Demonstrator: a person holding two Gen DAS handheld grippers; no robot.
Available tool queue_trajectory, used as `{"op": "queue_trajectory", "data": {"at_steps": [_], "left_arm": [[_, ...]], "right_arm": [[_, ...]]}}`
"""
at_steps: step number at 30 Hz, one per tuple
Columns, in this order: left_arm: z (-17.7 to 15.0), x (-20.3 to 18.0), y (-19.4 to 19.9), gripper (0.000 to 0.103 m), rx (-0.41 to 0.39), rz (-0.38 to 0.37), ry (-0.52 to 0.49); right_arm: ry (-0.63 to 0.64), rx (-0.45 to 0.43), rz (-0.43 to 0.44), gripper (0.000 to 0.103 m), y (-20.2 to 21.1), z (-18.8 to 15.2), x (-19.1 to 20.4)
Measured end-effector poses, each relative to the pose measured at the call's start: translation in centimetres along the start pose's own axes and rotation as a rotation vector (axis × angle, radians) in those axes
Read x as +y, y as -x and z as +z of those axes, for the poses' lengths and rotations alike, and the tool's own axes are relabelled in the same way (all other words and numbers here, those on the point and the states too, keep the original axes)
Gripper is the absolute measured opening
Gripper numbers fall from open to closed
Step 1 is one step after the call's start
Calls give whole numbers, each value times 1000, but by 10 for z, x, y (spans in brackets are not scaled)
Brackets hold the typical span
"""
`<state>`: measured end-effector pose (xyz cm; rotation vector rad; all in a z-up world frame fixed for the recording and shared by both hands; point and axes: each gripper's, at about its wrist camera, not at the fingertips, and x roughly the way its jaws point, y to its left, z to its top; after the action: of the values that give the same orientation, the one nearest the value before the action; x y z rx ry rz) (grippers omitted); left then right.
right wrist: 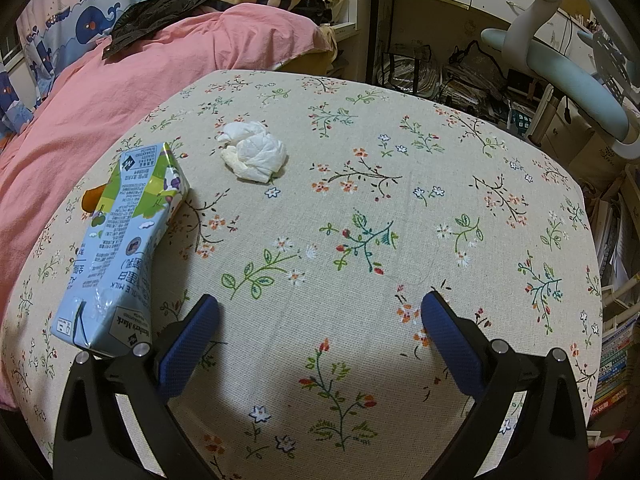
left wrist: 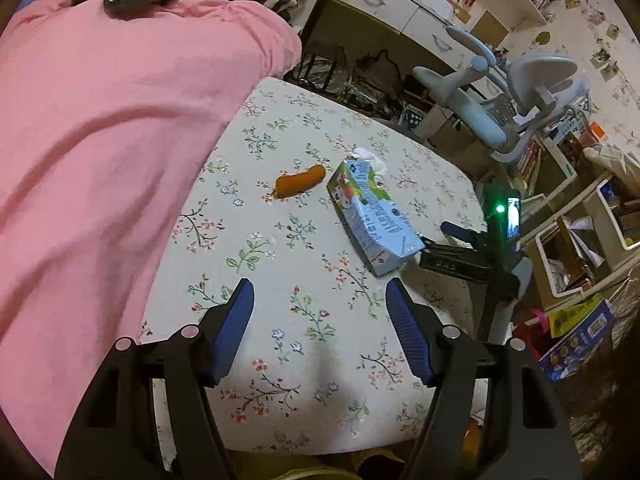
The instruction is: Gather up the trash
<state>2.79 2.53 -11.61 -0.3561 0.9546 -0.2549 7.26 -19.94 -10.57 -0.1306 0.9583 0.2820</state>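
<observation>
Left gripper (left wrist: 320, 320) and right gripper (right wrist: 320, 336) hover low over the floral tablecloth (right wrist: 400, 208) — jaws spread, empty. Creased milk carton (right wrist: 120, 248), crumpled tissue (right wrist: 256, 156).

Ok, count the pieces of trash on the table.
3. A milk carton lies at the left, a crumpled tissue just beyond it, and an orange wrapper on the carton's far side. More may be hidden.
</observation>
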Motion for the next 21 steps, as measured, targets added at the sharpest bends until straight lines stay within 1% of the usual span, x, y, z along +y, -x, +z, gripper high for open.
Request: {"op": "queue_trajectory", "data": {"at_steps": [3,7,11,15,17,19,21], "left_arm": [[0,-1,7,65,-23,-7,-7],[2,1,13,65,-44,-18,11],[0,7,18,65,-78,4,37],[-3,19,26,65,-139,12,101],[-9,28,28,65,-165,20,155],[-17,34,33,65,-182,-2,211],[-29,36,41,65,-181,-39,268]], "right_arm": [[0,0,0,97,0,0,0],[0,0,0,97,0,0,0],[0,0,0,97,0,0,0],[0,0,0,97,0,0,0],[0,0,0,97,0,0,0],[0,0,0,97,0,0,0],[0,0,0,97,0,0,0]]}}
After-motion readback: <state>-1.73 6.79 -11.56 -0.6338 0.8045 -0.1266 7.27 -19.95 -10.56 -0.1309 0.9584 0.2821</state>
